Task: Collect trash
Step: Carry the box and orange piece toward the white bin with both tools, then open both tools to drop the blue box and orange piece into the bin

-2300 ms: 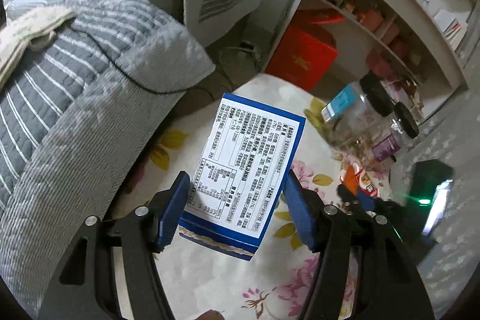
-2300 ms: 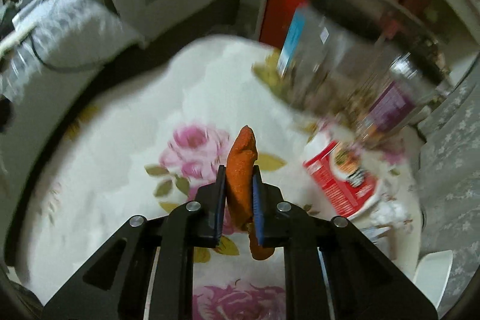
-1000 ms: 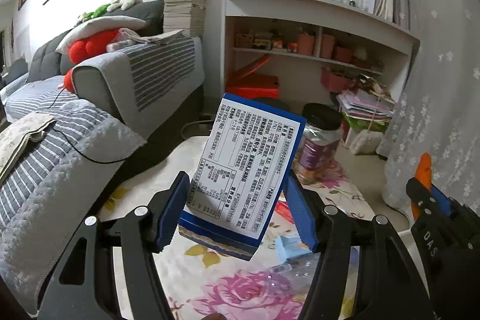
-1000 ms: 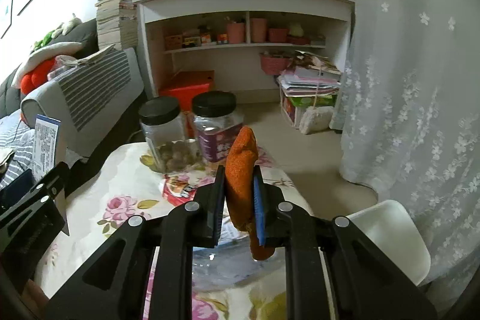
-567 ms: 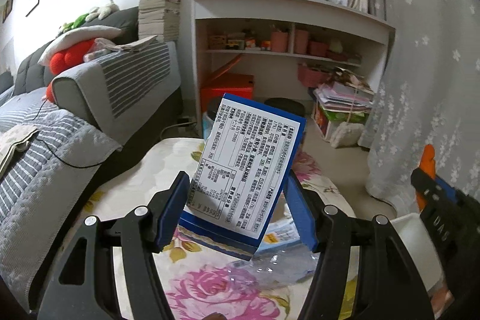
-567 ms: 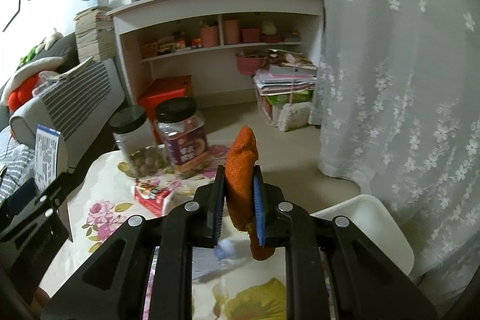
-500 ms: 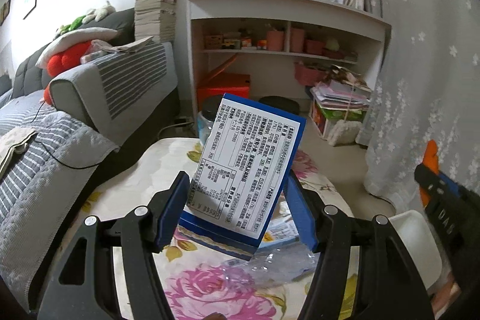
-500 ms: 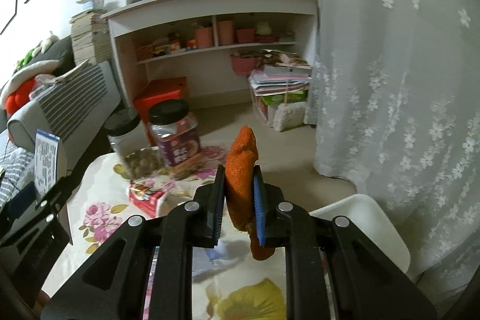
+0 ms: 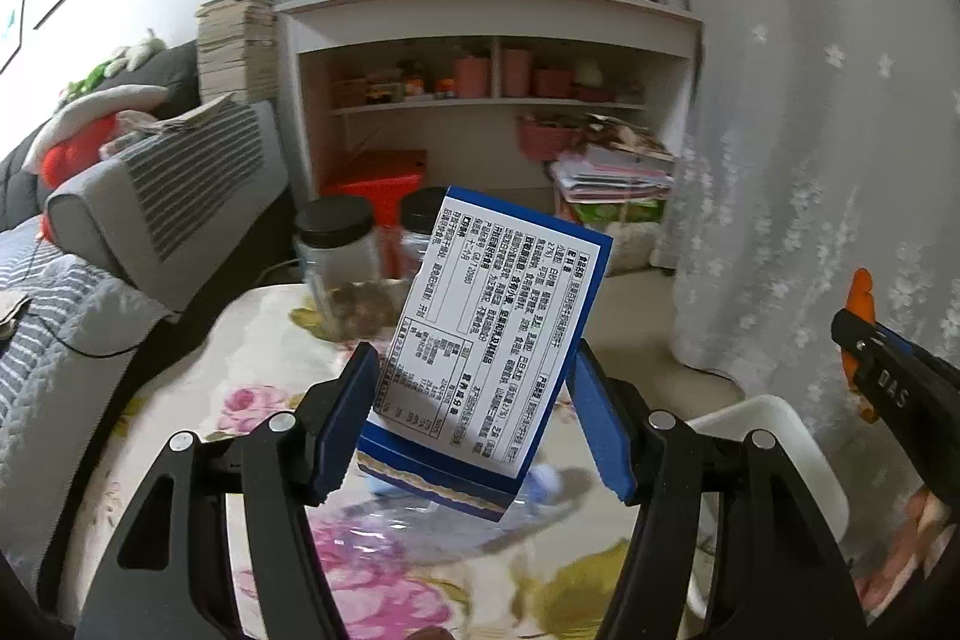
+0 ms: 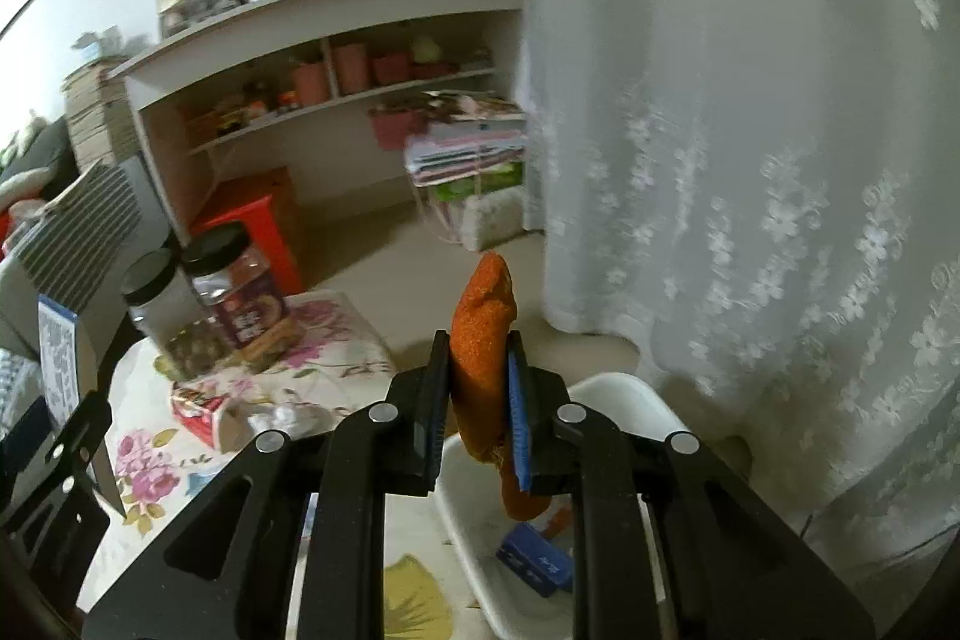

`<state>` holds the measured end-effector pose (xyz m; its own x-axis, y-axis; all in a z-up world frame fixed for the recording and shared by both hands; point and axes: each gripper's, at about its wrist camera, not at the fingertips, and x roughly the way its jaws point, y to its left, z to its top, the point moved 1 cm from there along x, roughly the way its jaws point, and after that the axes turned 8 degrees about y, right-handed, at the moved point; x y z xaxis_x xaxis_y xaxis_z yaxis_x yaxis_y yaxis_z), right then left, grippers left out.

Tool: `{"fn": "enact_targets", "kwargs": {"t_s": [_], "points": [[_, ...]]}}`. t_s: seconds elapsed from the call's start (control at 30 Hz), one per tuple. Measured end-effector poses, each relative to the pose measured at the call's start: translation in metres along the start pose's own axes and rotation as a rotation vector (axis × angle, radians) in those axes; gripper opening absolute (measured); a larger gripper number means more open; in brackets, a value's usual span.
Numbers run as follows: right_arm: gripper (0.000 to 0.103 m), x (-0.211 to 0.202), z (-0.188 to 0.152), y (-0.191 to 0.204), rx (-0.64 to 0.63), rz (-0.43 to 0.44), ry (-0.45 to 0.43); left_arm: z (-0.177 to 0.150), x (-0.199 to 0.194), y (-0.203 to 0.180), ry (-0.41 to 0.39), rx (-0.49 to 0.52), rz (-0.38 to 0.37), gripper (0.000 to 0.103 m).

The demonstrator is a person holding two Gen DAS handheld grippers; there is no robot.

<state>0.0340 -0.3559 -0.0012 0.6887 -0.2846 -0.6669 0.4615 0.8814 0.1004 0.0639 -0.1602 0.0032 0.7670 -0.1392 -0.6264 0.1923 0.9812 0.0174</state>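
Both grippers swung toward white plastic bin (image 10: 606, 394): left gripper (image 9: 474, 424) clamps flat blue-white carton (image 9: 498, 340), right gripper (image 10: 477, 406) pinches orange grainy peel (image 10: 483, 340).

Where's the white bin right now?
In the right wrist view the white bin sits on the floor right of the floral table, just under the right tongs holding the orange peel.
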Motion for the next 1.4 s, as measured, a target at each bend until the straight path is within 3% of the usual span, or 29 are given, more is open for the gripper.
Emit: {"fn": "enact_targets", "kwargs": {"t_s": [0.27,0.33,0.53,0.97,1.07,1.2,1.33,1.4], "points": [[0.022,0.009,0.004,-0.040,0.080,-0.029,0.035,0.004,0.002,-0.056,0.008,0.049,-0.069,0.063],[0.045,0.012,0.004,-0.049,0.103,-0.026,0.058,0.007,0.003,-0.068,0.010,0.061,-0.081,0.063],[0.060,0.007,0.007,-0.089,0.203,-0.089,0.025,0.008,0.008,-0.109,0.032,0.089,-0.132,0.063],[0.073,-0.012,0.010,-0.150,0.370,-0.163,-0.039,-0.003,0.030,-0.174,0.135,0.151,-0.231,0.064],[0.073,-0.015,0.010,-0.154,0.378,-0.172,-0.052,-0.006,0.034,-0.185,0.161,0.178,-0.254,0.067],[0.082,-0.018,0.011,-0.155,0.391,-0.190,-0.073,-0.009,0.040,-0.196,0.186,0.207,-0.271,0.079],[0.095,-0.021,0.010,-0.154,0.393,-0.208,-0.093,-0.013,0.045,-0.194,0.210,0.232,-0.269,0.084],[0.096,-0.020,0.010,-0.152,0.398,-0.208,-0.094,-0.016,0.049,-0.190,0.229,0.247,-0.262,0.085]]}}
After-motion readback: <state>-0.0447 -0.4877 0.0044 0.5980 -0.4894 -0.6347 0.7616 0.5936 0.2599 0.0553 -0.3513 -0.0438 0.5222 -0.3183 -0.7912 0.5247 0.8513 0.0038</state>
